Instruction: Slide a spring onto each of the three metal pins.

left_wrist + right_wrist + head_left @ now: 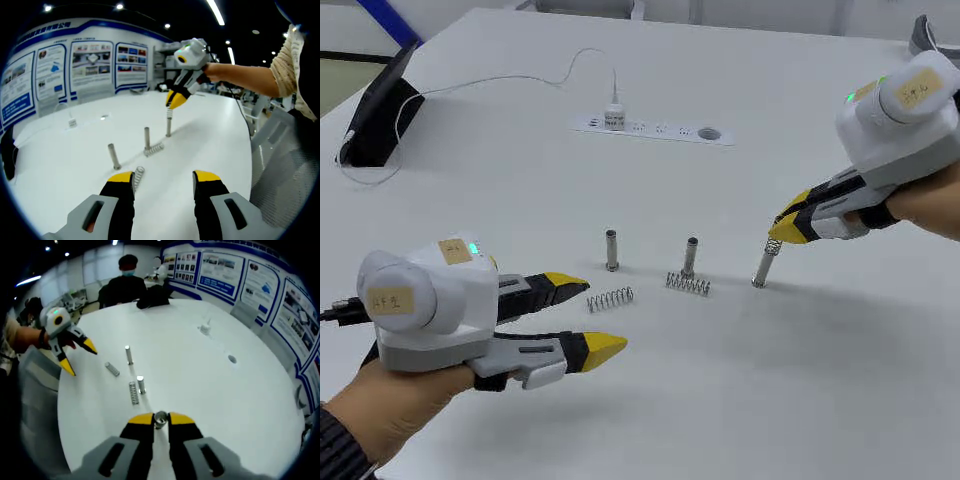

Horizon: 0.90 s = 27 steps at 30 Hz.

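White table [770, 380]: power strip [655, 129] beyond pins [691, 255], tablet [380, 105] aside.

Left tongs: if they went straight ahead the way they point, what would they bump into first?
Most likely the loose spring lying just beyond the left tongs, in front of one tip. Depth is hard to judge, though.

Exhibition-style lab or office meeting room. Large white table [840, 380] with power strip [655, 129] at 12 o'clock and dark propped device [380, 105] at 10 o'clock. Blue-framed wall display boards [95, 62], ceiling lights [216, 11], mesh office chair [285, 165], seated person [127, 282].
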Tool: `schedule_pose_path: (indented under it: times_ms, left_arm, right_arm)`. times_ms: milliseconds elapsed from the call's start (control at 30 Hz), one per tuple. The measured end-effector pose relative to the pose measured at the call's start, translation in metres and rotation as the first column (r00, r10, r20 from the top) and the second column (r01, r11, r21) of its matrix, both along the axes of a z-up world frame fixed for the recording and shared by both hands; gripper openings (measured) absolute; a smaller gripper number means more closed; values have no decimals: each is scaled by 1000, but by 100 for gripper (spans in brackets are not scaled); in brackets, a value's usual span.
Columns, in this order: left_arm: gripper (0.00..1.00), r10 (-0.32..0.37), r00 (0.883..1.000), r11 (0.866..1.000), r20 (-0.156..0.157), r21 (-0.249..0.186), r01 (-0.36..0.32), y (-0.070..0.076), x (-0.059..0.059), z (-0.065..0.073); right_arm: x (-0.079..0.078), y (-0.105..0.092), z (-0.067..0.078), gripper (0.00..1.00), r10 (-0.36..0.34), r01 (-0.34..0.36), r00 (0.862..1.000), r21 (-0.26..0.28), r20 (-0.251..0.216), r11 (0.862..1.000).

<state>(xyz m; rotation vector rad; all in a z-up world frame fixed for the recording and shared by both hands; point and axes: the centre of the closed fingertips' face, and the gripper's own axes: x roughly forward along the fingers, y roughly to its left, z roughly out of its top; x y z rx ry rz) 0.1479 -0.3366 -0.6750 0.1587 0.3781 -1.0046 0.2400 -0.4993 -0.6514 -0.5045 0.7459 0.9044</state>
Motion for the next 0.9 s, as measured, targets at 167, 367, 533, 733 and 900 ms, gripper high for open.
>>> schedule_pose_path:
  times_ms: [167,367,533,733,900]
  left_arm:
    - [47,-1,1000,1000,0,0,1,0,1,0]
    - [47,1,1000,1000,-1,-2,-1,1,0,0]
    - [47,4,1000,1000,-5,-1,-4,2,0,-2]
    - [47,5,1000,1000,-6,-5,-5,1,1,-2]
    - [47,6,1000,1000,-7,-7,-6,1,1,-2]
  right_arm:
    - [2,0,-3,12,-7,7,1000,2,-3,1000]
    - [1,0,-17,12,-20,20,1000,3,-22,1000]
    - [2,0,-27,12,-36,36,999,10,-35,999]
    - [0,0,-38,12,-47,47,998,7,-52,999]
    - [-1,0,-44,12,-53,53,997,2,-58,999]
